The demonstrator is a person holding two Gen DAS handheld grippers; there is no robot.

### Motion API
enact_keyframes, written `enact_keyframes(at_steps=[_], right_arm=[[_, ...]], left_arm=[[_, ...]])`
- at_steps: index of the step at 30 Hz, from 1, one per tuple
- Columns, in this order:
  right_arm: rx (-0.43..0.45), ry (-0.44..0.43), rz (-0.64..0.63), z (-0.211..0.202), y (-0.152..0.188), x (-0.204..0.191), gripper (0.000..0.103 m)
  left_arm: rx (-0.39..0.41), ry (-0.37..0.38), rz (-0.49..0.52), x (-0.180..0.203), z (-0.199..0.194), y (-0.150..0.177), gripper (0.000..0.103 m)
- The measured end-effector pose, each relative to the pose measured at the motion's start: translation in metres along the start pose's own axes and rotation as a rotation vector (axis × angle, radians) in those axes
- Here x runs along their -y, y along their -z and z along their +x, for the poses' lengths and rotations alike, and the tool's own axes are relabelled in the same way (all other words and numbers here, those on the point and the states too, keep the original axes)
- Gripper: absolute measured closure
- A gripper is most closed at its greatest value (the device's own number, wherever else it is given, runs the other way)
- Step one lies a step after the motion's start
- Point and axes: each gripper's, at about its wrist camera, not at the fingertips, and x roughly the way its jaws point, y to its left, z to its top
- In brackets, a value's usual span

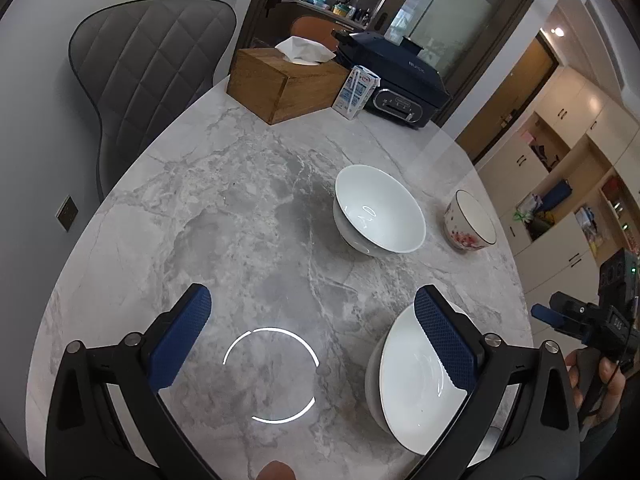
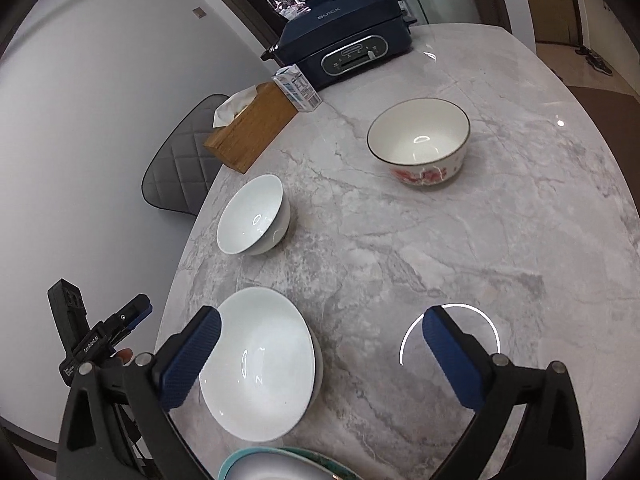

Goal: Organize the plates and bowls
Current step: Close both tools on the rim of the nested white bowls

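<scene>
The left gripper (image 1: pixel 312 320) is held spread wide over bare marble table (image 1: pixel 248 216), with the near white bowl (image 1: pixel 416 384) beside its right finger. Further right, the right gripper (image 2: pixel 320 340) is likewise spread and empty; the far white bowl (image 2: pixel 252 216) and floral bowl (image 2: pixel 420 140) stand well apart. A glazed rim could slip from the pads if pinched off-centre, and a bowl could be knocked along the smooth stone.

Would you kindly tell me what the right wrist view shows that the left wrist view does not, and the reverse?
Only the right wrist view shows the teal-rimmed dish at its bottom edge. Only the left shows cream storage cabinets and a wall switch plate. Both share the grey marble table, two plain white bowls, the red-flowered bowl, wooden tissue box, milk carton and navy cooker. Both grippers are open and empty.
</scene>
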Motion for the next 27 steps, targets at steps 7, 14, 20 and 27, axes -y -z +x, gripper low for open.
enact_keyframes(at_steps=[7,14,20,27], right_arm=[[-0.028,0.006,-0.019,0.039,-0.040,-0.016,0.000],[-0.066,-0.016,0.002,0.078,-0.064,-0.018,0.000],[-0.103,0.004,0.008,0.117,-0.080,-0.022,0.008],[-0.157,0.005,0.008,0.158,-0.089,-0.028,0.021]], left_arm=[[-0.044,-0.056,0.029,0.006,0.042,-0.038,0.000],[-0.095,-0.028,0.025,0.014,0.088,-0.058,0.000],[-0.144,-0.057,0.026,0.016,0.126,-0.072,0.001],[-0.176,-0.078,0.064,0.019,0.160,-0.073,0.022]])
